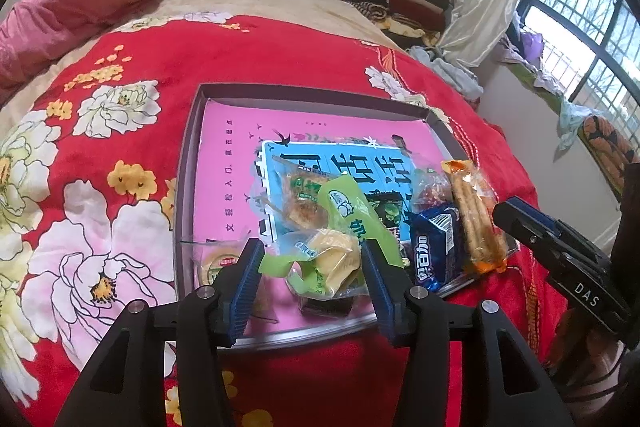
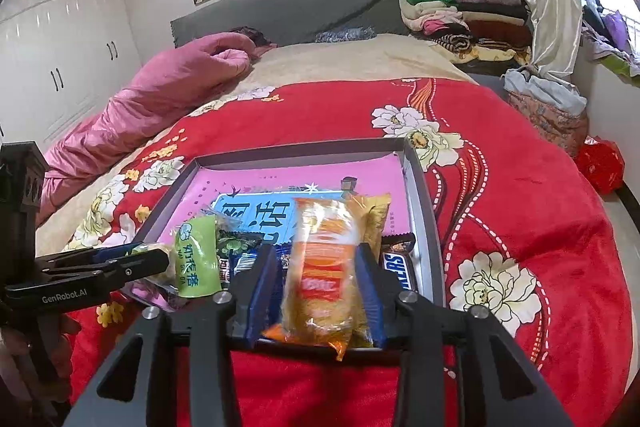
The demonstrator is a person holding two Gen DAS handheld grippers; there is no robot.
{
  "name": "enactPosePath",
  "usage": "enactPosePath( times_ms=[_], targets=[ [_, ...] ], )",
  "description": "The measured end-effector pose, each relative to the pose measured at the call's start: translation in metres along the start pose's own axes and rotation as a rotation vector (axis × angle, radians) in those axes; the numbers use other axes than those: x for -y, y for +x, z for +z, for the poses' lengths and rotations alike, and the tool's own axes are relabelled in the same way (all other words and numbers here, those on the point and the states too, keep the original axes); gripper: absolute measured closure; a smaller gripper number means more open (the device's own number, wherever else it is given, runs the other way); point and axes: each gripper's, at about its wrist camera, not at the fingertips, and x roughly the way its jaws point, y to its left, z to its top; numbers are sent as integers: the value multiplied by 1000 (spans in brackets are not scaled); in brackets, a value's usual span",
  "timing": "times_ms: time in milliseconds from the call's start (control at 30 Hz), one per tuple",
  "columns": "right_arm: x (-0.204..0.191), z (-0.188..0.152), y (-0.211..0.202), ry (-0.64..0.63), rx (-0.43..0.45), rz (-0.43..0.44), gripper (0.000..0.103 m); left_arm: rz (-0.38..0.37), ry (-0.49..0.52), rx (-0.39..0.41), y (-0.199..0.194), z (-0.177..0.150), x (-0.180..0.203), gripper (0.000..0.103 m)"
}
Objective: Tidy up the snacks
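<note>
A shallow grey tray [image 1: 188, 163] with a pink lining lies on the red flowered blanket [image 1: 120, 75]. Several snacks are piled in its near right part. My left gripper [image 1: 312, 283] is open around a yellow pastry in a clear wrapper [image 1: 334, 259], and its pads do not press on it. A green packet [image 1: 352, 211], a blue biscuit packet [image 1: 434, 247] and an orange cracker packet [image 1: 476, 219] lie beside it. My right gripper [image 2: 318, 291] is open, with the orange cracker packet [image 2: 324, 267] between its fingers, resting on the tray's near rim. A Snickers bar [image 2: 400, 267] lies to the right.
The bed holds a pink quilt [image 2: 168, 87] at the back left and folded clothes [image 2: 460, 11] at the back right. White wardrobes [image 2: 60, 39] stand to the left, a window [image 1: 592, 19] to the right. A red bag [image 2: 600, 163] sits beside the bed.
</note>
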Motion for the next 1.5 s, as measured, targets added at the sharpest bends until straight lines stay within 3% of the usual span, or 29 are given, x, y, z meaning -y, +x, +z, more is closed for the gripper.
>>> enactPosePath(
  times_ms=[333, 567, 933, 1167, 1500],
  targets=[
    [-1, 0, -9, -2, 18, -12, 58, 13, 14, 32, -11, 2, 4, 36],
    [-1, 2, -18, 3, 42, -20, 51, 50, 0, 70, -26, 6, 4, 26],
    [-4, 2, -44, -1, 75, -70, 32, 133, 18, 121, -59, -1, 13, 23],
    [-4, -8, -58, 18, 39, -105, 24, 146, 0, 72, -70, -20, 18, 23],
    [-26, -32, -75, -48, -18, -136, 17, 146, 13, -5, -70, -47, 34, 23]
  ],
)
